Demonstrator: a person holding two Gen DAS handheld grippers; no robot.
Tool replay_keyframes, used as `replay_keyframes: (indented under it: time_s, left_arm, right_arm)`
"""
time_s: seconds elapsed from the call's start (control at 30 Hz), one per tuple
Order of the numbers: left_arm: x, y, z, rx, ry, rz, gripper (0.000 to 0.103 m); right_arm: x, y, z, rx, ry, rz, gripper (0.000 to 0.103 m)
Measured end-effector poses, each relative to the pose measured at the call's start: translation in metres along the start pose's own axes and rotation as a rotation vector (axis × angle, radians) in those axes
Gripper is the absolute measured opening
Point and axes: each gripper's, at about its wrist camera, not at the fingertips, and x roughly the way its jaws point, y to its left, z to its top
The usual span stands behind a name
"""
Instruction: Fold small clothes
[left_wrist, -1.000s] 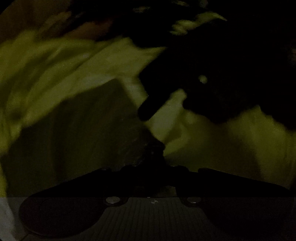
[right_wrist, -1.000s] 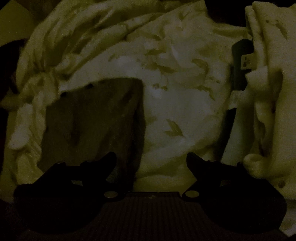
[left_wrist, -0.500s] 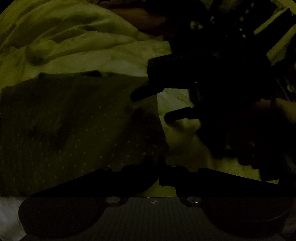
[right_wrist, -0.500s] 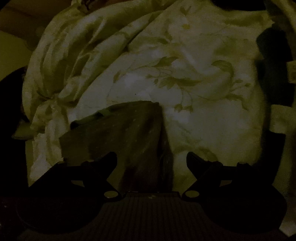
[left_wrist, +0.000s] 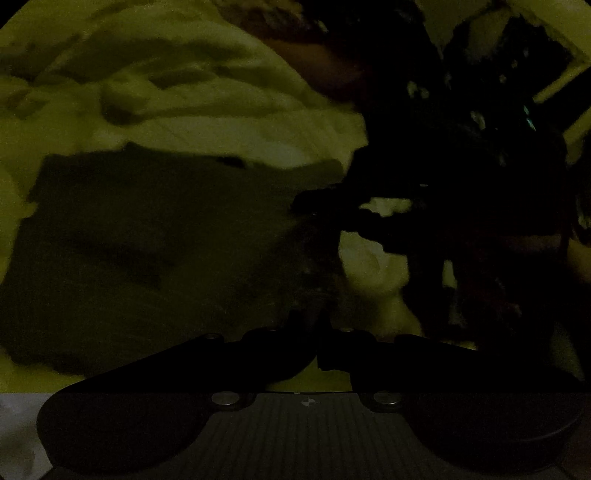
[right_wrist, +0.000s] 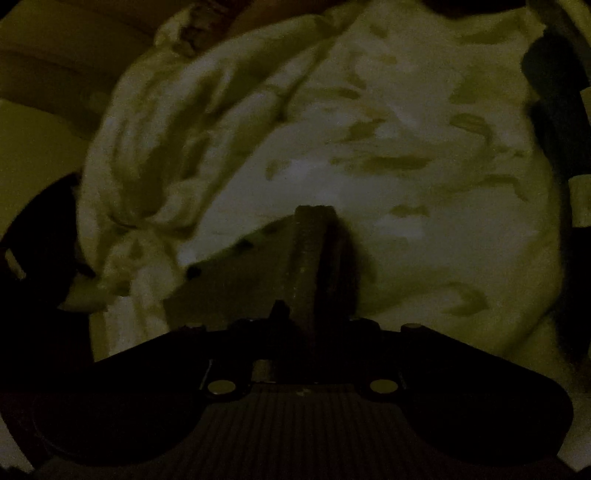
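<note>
The scene is very dark. A small dark garment with faint dots (left_wrist: 155, 243) lies spread on a pale floral bedsheet (left_wrist: 229, 122). My left gripper (left_wrist: 314, 325) is shut on the garment's near right corner. In the right wrist view my right gripper (right_wrist: 314, 317) is shut on a raised edge of the same garment (right_wrist: 314, 258), which stands up in a fold between the fingers. The right gripper also shows in the left wrist view (left_wrist: 325, 210) as a dark shape at the garment's right edge.
The floral sheet (right_wrist: 388, 155) is rumpled into thick folds at the left (right_wrist: 147, 155). Dark items (right_wrist: 557, 110) lie at the right edge of the right wrist view. A person's arm (left_wrist: 576, 258) is at the far right.
My right gripper went from open above the garment to shut on its edge, which now stands up. My left gripper stayed shut on its corner; the garment now lies flatter.
</note>
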Motion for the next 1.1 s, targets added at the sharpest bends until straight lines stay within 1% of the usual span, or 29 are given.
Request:
replay_keyframes:
  time_s: [0.13,0.2,0.27,0.33,0.43,0.5,0.6,0.63,0.67,0.77,0.87,0.9,0.93,0.97,1.0,1.03,1.1]
  left_arm:
    - [-0.035,0.023,0.006,-0.072,-0.081,0.04,0.068]
    - [-0.054,0.045,0.009,-0.136,-0.121,0.075,0.066]
    - [-0.069,0.067,0.009,-0.196,-0.144,0.115,0.065]
    - [-0.081,0.09,0.007,-0.24,-0.164,0.171,0.066]
    - [-0.09,0.123,-0.001,-0.301,-0.159,0.23,0.064]
    - [-0.093,0.142,-0.007,-0.34,-0.148,0.255,0.064]
    - [-0.095,0.163,-0.013,-0.378,-0.132,0.288,0.066]
    - [-0.095,0.17,-0.016,-0.397,-0.128,0.3,0.066]
    - [-0.094,0.177,-0.017,-0.411,-0.12,0.312,0.066]
    - [-0.088,0.199,-0.019,-0.46,-0.095,0.314,0.066]
    - [-0.079,0.212,-0.022,-0.468,-0.053,0.313,0.066]
    - [-0.077,0.215,-0.023,-0.464,-0.042,0.308,0.065]
    - [-0.074,0.218,-0.023,-0.462,-0.025,0.302,0.065]
    - [-0.072,0.221,-0.024,-0.463,-0.016,0.297,0.066]
    - [-0.07,0.223,-0.024,-0.465,-0.012,0.293,0.066]
    - [-0.07,0.224,-0.023,-0.463,-0.001,0.289,0.067]
    - [-0.067,0.227,-0.022,-0.45,0.013,0.286,0.067]
  right_arm:
    - [0.0,0.03,-0.003,0.017,-0.017,0.078,0.02]
    - [0.008,0.052,-0.004,0.009,-0.008,0.124,0.02]
    - [0.021,0.077,-0.003,-0.019,0.006,0.152,0.02]
    - [0.04,0.103,-0.006,-0.054,0.031,0.172,0.02]
    - [0.074,0.139,-0.015,-0.108,0.086,0.19,0.019]
    - [0.098,0.161,-0.022,-0.148,0.126,0.187,0.019]
    - [0.132,0.187,-0.036,-0.199,0.174,0.154,0.018]
    - [0.14,0.191,-0.041,-0.212,0.184,0.144,0.009]
    - [0.149,0.196,-0.044,-0.221,0.197,0.138,0.006]
    - [0.169,0.203,-0.051,-0.256,0.206,0.096,0.006]
    - [0.18,0.204,-0.053,-0.255,0.212,0.046,0.008]
    - [0.179,0.202,-0.053,-0.244,0.209,0.045,0.01]
    - [0.176,0.201,-0.054,-0.237,0.203,0.041,0.023]
    - [0.173,0.199,-0.054,-0.236,0.193,0.033,0.031]
    - [0.167,0.195,-0.054,-0.242,0.184,0.021,0.042]
    - [0.164,0.193,-0.054,-0.25,0.175,0.005,0.048]
    - [0.158,0.189,-0.053,-0.261,0.173,-0.027,0.049]
